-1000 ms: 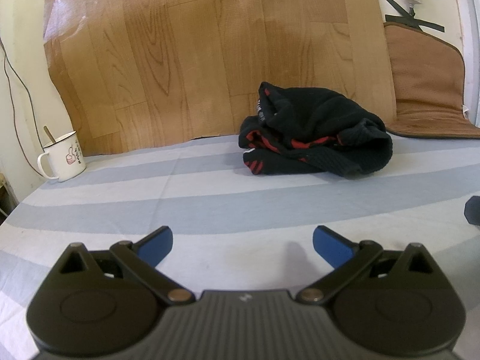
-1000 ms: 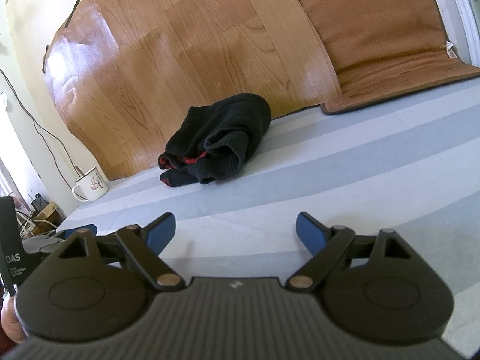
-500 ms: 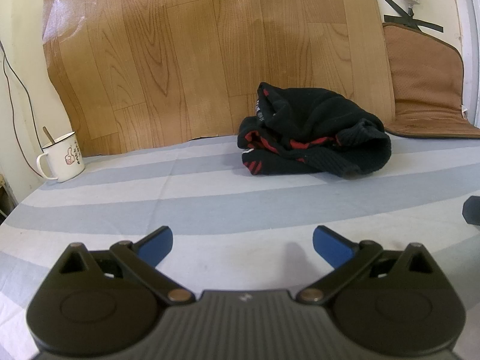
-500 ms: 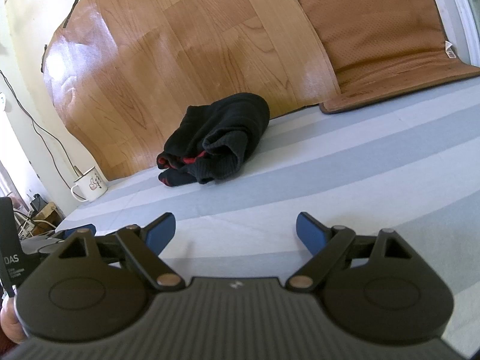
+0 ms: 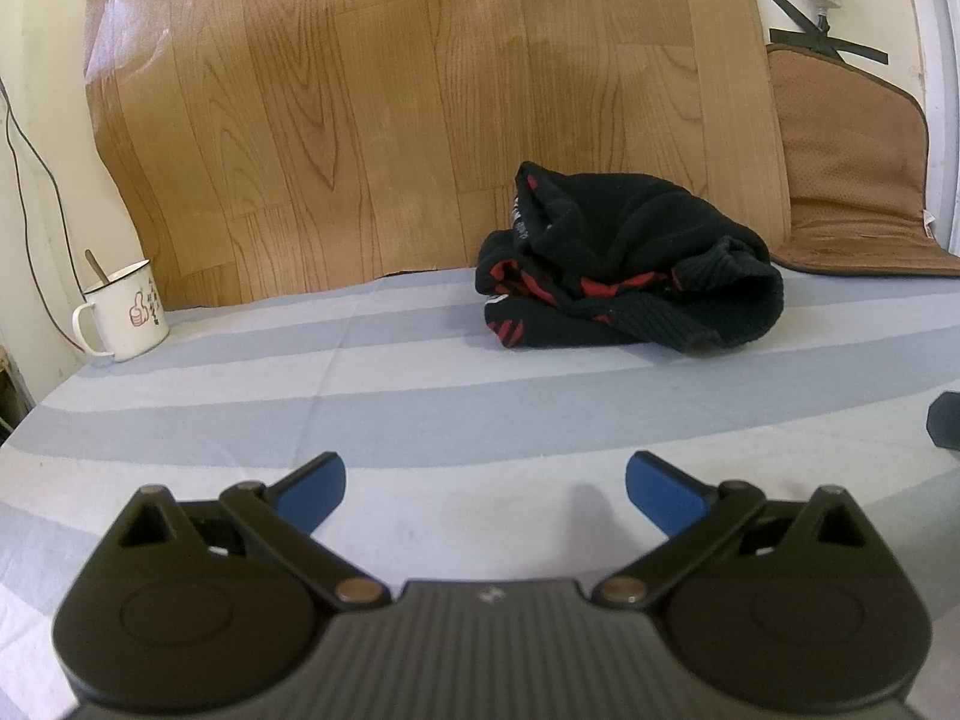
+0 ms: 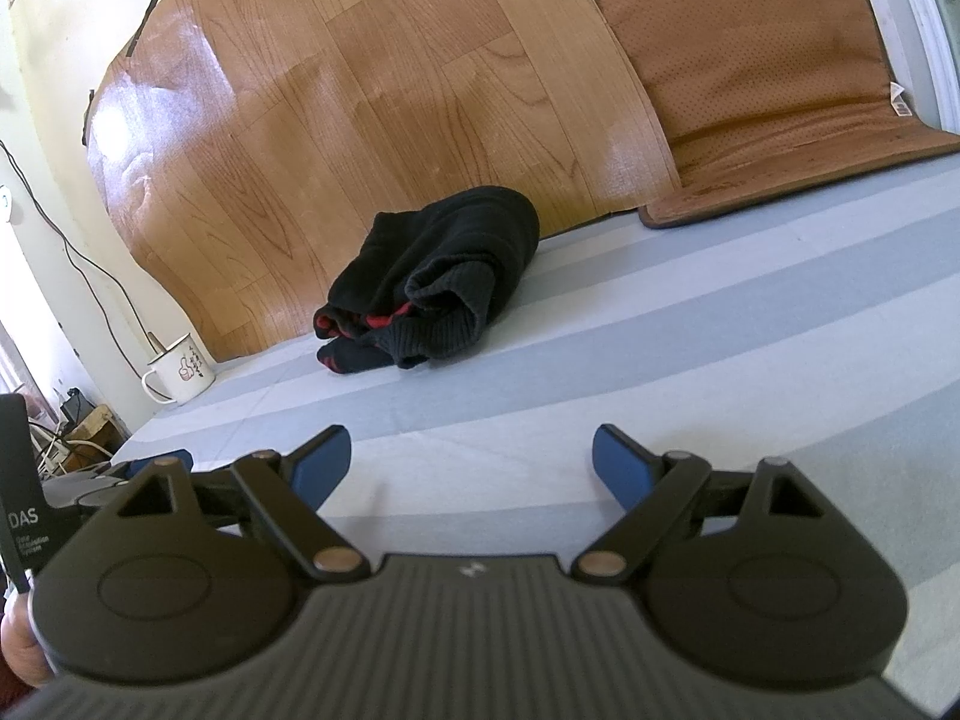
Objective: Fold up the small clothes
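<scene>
A crumpled black knit garment with red stripes [image 5: 630, 264] lies in a heap on the grey-and-white striped cloth [image 5: 420, 396], near the back. It also shows in the right wrist view [image 6: 438, 294]. My left gripper [image 5: 486, 489] is open and empty, low over the cloth, well short of the garment. My right gripper [image 6: 471, 465] is open and empty too, to the right of the left one and farther from the garment. The left gripper's blue tip [image 6: 159, 459] shows at the left of the right wrist view.
A white enamel mug with a spoon [image 5: 123, 312] stands at the cloth's back left, also seen in the right wrist view [image 6: 180, 369]. A wood-pattern sheet [image 5: 420, 108] leans on the wall behind. A brown mat [image 6: 768, 96] lies at the back right.
Both views have shifted very slightly; the garment sits a touch higher in the right wrist view. Both grippers stay open and empty.
</scene>
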Motion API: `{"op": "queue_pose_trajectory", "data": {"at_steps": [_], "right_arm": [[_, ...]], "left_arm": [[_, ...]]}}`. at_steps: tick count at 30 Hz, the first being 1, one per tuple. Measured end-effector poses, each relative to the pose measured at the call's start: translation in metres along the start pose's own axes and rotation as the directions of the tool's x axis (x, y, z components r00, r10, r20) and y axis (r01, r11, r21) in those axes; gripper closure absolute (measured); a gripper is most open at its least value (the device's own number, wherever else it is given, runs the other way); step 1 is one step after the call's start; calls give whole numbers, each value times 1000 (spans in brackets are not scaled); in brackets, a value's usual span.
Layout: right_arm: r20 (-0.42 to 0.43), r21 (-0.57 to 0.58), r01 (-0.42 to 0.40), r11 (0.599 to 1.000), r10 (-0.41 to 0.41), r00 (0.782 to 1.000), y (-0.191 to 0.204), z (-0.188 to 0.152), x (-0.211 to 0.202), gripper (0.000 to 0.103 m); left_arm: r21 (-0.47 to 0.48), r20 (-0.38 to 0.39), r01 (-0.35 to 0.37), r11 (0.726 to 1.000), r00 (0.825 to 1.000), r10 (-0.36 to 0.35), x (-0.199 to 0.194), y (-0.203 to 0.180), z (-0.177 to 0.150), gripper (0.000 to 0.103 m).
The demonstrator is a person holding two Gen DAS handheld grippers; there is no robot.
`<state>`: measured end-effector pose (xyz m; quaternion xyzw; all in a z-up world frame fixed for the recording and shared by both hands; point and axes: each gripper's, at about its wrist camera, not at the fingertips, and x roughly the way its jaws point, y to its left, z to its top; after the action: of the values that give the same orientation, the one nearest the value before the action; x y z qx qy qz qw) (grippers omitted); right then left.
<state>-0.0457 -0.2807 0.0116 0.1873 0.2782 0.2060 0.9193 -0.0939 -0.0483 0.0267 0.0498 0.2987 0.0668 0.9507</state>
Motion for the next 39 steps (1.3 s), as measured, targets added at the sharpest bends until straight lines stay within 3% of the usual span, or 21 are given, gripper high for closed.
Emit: {"op": "queue_pose_trajectory", "data": {"at_steps": [39], "right_arm": [[1,2,2,1000,-2,1000,1,0,0,13]], "left_arm": [[-16,-23,6,1000,1000,-7,3,7,1,0]]}}
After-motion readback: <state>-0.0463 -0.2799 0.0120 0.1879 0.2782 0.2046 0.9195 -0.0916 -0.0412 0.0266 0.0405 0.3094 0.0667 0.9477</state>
